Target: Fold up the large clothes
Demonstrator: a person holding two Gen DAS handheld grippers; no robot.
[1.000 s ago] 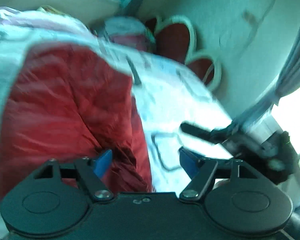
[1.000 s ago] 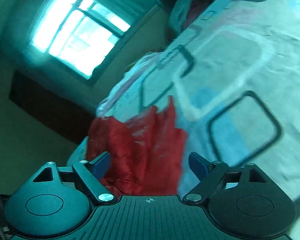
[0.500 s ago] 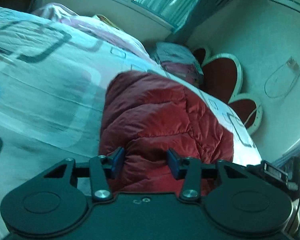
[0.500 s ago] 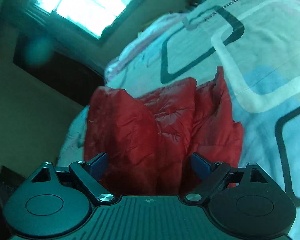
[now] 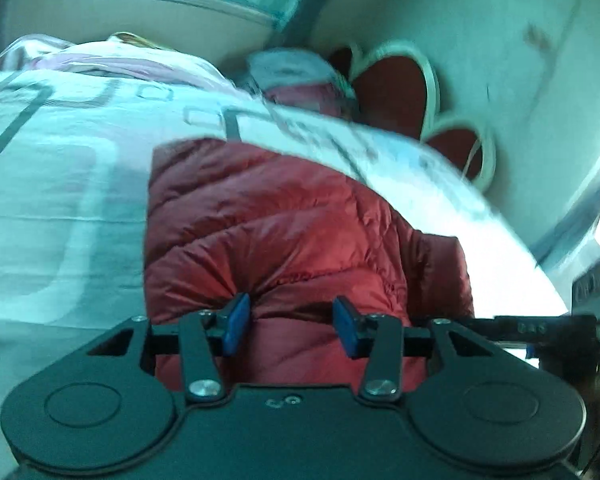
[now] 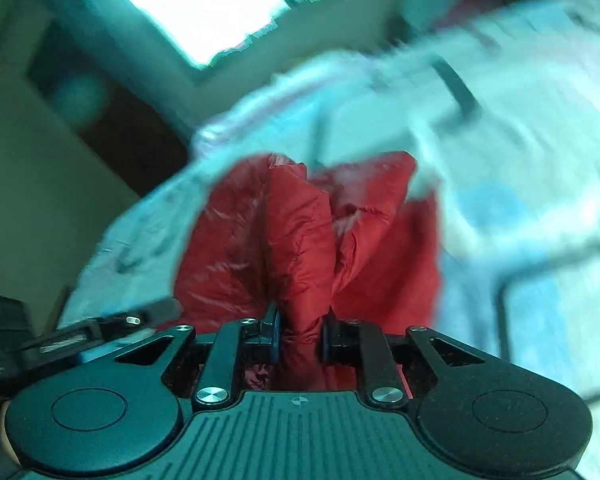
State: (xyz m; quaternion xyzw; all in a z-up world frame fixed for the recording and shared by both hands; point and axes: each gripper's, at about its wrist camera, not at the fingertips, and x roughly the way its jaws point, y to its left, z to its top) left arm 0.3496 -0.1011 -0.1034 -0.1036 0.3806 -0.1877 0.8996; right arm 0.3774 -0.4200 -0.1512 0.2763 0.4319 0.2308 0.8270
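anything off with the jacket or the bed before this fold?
Nothing damaged or spilled. The red puffer jacket lies bunched on the patterned duvet. The right tongs have just closed on a raised ridge of it; the left tongs pinch a puffy fold. Both views are motion-blurred.

Motion blur smears the pale patterned bedspread (image 6: pixel 520 128) across the right wrist view, its dark outlines streaked. The red quilted puffer jacket (image 6: pixel 300 248) disappears behind the right gripper (image 6: pixel 300 340) body, so its near edge is hidden there. In the left wrist view the jacket's (image 5: pixel 268 224) lower part is hidden behind the left gripper (image 5: pixel 290 326). A soft pink-and-white bundle (image 5: pixel 300 80) by the red heart-shaped headboard (image 5: pixel 396 92) is too blurred to identify. The right gripper is cut off at the right edge.
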